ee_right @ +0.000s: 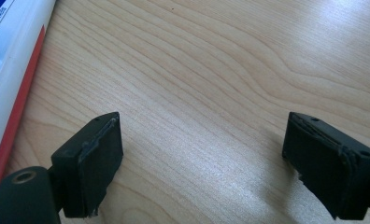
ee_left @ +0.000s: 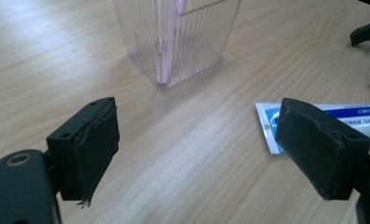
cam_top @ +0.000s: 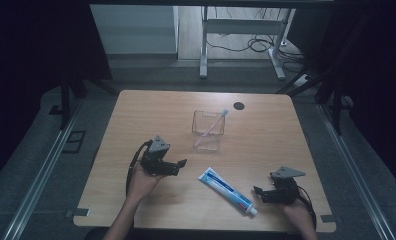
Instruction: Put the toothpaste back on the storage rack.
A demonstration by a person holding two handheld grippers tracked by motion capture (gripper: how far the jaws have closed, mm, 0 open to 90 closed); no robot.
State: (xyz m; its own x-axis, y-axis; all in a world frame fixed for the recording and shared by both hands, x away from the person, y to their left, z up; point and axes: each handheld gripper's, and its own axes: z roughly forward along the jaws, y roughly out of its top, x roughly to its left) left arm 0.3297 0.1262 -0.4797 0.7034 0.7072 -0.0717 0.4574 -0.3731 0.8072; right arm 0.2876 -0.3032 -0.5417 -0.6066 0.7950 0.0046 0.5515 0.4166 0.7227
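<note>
White toothpaste tube [cam_top: 228, 190] lies between the spread left gripper [cam_top: 182, 163] and spread right gripper [cam_top: 256, 191].

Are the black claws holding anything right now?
No. The left gripper and right gripper are both open and hold nothing; the toothpaste tube lies on the table.

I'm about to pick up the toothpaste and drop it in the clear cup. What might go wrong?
The clear cup looks light and already holds a leaning toothbrush, so a long toothpaste tube dropped in may tip it. The tube lies flat on the table, so the right tongs, jaws open, could scrape the wood or slip off.
</note>
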